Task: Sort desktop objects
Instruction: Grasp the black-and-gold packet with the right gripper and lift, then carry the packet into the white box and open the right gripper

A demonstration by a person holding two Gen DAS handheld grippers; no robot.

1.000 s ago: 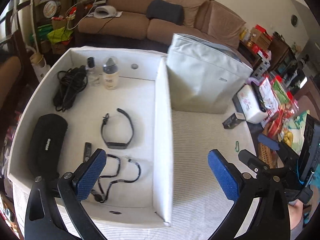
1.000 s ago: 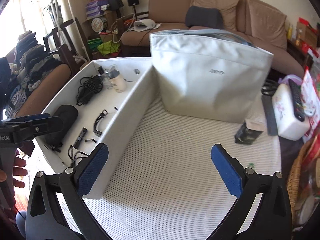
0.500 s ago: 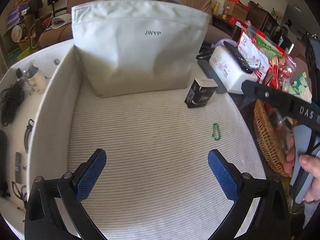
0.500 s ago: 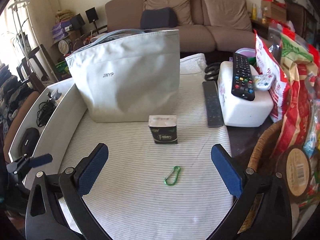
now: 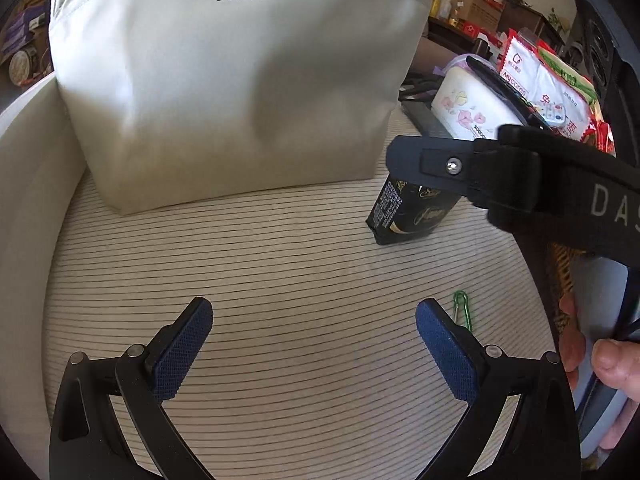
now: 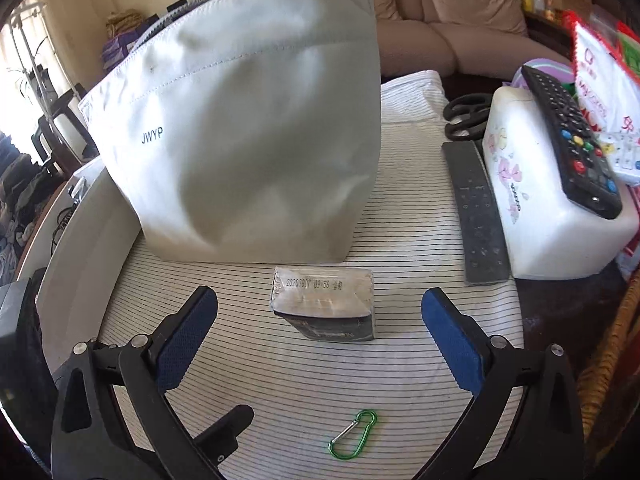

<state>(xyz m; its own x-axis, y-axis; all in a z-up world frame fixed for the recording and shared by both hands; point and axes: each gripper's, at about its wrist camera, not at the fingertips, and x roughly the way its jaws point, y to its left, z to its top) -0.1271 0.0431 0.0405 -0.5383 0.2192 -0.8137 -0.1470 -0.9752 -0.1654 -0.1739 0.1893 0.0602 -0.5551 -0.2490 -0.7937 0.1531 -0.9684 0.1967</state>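
left gripper (image 5: 313,322) gapes empty over the striped cloth (image 5: 280,264). right gripper (image 6: 319,320) spread wide, small dark box (image 6: 325,307) between its pads, just before the grey bag (image 6: 248,128). looks light and stiff, wrapper likely slick; pinch its flat sides.

box (image 6: 324,306) before bag (image 6: 248,152), carabiner (image 6: 353,434) nearer still

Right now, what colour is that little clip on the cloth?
Green, clearest in the right wrist view: clip.
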